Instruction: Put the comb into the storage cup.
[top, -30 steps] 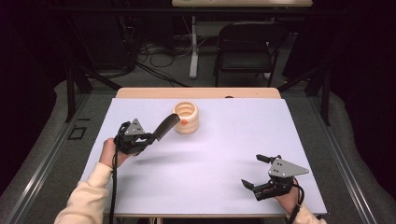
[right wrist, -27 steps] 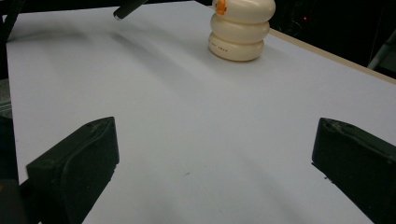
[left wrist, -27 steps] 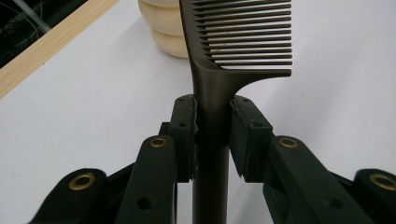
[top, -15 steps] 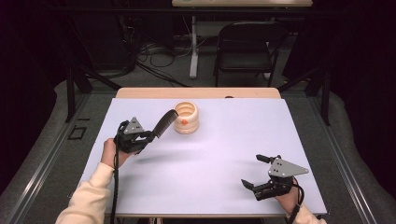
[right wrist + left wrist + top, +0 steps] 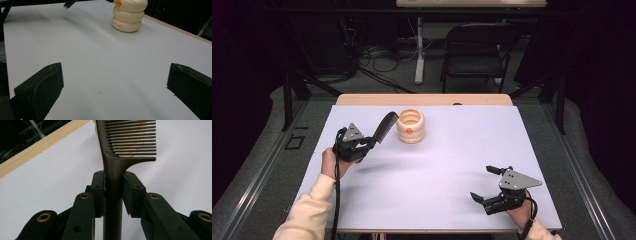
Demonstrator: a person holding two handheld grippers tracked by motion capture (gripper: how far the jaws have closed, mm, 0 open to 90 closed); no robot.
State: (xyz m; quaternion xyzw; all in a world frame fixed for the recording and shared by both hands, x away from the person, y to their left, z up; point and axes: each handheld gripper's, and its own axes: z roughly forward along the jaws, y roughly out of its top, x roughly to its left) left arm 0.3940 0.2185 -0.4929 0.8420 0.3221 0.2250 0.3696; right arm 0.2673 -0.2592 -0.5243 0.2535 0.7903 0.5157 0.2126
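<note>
**Carrying a comb to a ribbed holder: stock of the table**

Holding entry first: left gripper (image 5: 368, 143), jaws closed narrow on the handle of a dark comb (image 5: 386, 128). In the left gripper view the two pads (image 5: 99, 185) press the handle from either side just below the toothed part, a grip low enough to leave all the teeth free. The comb rises at a slant off the table, its toothed end beside the mouth of the holder and near its rim; whether it touches I cannot tell.

Cream ribbed holder (image 5: 410, 126): upright, open-topped, an orange mark on its side, standing on the far left part of the white table (image 5: 452, 165). It looks like the intended receptacle, which would explain the comb's tilt toward it.

Right gripper (image 5: 493, 186): jaws wide apart, nothing between them, resting low at the near right of the table, well apart from the holder. Probably parked clear so the left hand has room.

Judged step: lining the comb up over the opening, insertion not yet done.
</note>
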